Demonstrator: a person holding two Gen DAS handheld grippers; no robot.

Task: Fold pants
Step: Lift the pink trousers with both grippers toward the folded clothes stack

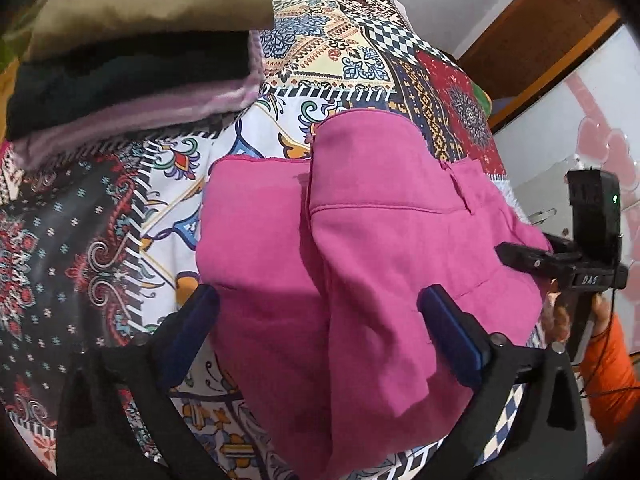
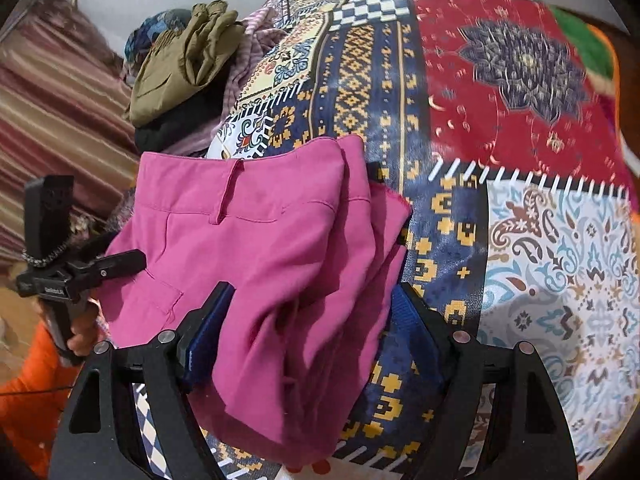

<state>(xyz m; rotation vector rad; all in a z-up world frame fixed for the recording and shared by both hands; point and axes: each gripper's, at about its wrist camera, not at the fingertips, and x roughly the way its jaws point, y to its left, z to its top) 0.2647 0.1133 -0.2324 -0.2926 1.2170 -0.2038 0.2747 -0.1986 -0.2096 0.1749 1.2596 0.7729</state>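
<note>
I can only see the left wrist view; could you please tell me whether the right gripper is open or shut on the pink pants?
Observer: Open. The right gripper straddles a bunched fold of the pink pants, with its jaws wide apart.
Operator: Thank you. What lies beyond the clothes pile?
Observer: A maroon striped cloth lies behind it, off the edge of the patterned cover.

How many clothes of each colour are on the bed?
Pink pants: 1
Olive-green garment: 1
Black garment: 1
Lilac striped garment: 1
Total: 4, counting only what shows in the pile; more may be hidden.
</note>
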